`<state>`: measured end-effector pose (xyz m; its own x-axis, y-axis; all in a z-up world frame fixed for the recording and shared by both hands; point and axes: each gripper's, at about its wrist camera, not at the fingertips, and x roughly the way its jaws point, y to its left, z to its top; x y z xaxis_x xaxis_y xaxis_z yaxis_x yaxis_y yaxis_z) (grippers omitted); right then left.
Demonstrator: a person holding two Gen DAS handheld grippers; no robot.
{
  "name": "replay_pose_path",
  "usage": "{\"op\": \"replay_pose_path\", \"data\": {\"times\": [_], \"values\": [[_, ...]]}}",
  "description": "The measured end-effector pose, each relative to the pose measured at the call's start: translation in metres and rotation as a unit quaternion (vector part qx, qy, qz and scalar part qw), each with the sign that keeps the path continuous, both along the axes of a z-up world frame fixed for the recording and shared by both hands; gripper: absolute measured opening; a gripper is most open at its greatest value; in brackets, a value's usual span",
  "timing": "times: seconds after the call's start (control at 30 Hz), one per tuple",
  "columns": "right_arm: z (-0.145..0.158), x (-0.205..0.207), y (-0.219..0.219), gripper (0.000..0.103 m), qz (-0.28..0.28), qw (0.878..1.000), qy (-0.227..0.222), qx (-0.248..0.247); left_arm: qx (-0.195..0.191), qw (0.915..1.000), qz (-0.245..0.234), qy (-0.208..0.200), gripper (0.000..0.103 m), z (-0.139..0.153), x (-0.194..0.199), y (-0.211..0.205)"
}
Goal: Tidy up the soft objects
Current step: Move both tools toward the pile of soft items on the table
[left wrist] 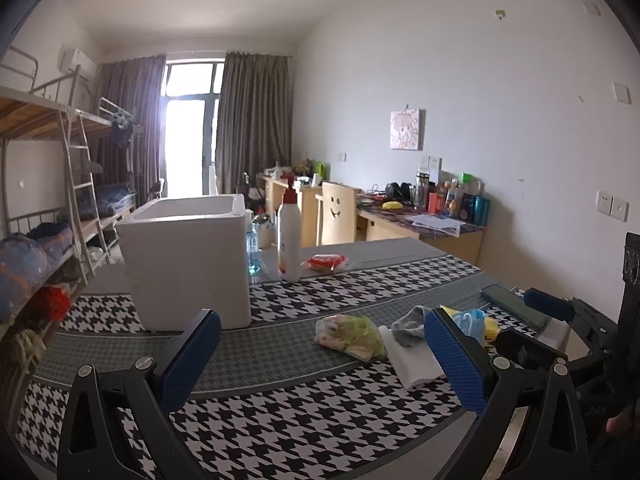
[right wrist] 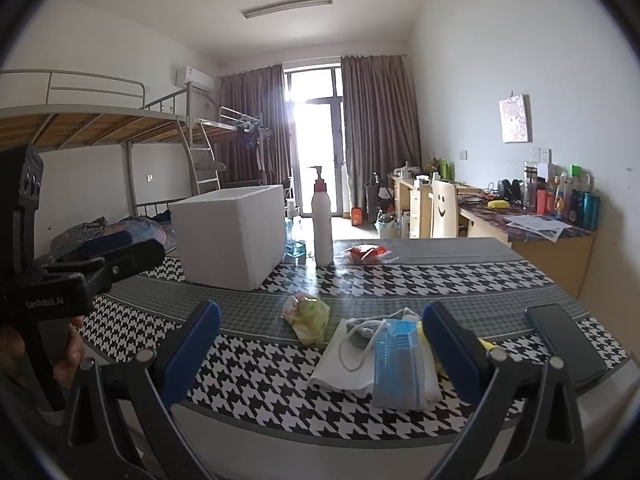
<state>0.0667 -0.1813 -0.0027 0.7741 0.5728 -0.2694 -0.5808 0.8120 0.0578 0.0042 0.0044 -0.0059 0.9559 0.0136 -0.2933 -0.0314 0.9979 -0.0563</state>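
Both the left gripper and the right gripper hang spread wide, holding nothing, above the houndstooth tablecloth. The blue pleated face mask and crumpled grey sock lie just ahead; the white foam box stands well behind. A first pick seems due. The left handle reads "denRobot.AI".

Left gripper and right gripper both gape wide (nothing between blue pads), pointing toward twelve o'clock.
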Motion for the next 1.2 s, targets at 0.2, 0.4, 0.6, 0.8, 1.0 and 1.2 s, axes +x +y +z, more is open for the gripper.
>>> {"op": "replay_pose_path", "data": {"times": [0.2, 0.4, 0.6, 0.8, 1.0, 1.2], "values": [[-0.001, 0.000, 0.001, 0.102, 0.000, 1.000, 0.001, 0.000, 0.010, 0.9999, 0.004, 0.003, 0.102, 0.000, 0.000, -0.004], [-0.003, 0.002, 0.000, 0.102, -0.003, 1.000, 0.006, 0.000, 0.010, 0.9999, -0.002, 0.006, 0.102, 0.001, 0.001, -0.007], [-0.003, 0.004, -0.004, 0.102, -0.006, 1.000, 0.009, 0.003, 0.004, 0.9999, 0.003, 0.010, 0.102, 0.000, 0.003, -0.005], [-0.003, 0.006, -0.004, 0.102, -0.007, 1.000, 0.013, 0.003, 0.005, 0.9999, 0.007, 0.010, 0.102, -0.001, 0.004, -0.004], [-0.004, 0.011, -0.004, 0.102, -0.009, 1.000, 0.018, -0.001, 0.004, 0.9999, 0.004, 0.015, 0.102, -0.003, 0.008, -0.002], [-0.007, 0.016, -0.003, 0.102, -0.012, 1.000, 0.025, -0.002, 0.001, 0.9998, 0.001, 0.020, 0.102, -0.005, 0.013, -0.001]]}}
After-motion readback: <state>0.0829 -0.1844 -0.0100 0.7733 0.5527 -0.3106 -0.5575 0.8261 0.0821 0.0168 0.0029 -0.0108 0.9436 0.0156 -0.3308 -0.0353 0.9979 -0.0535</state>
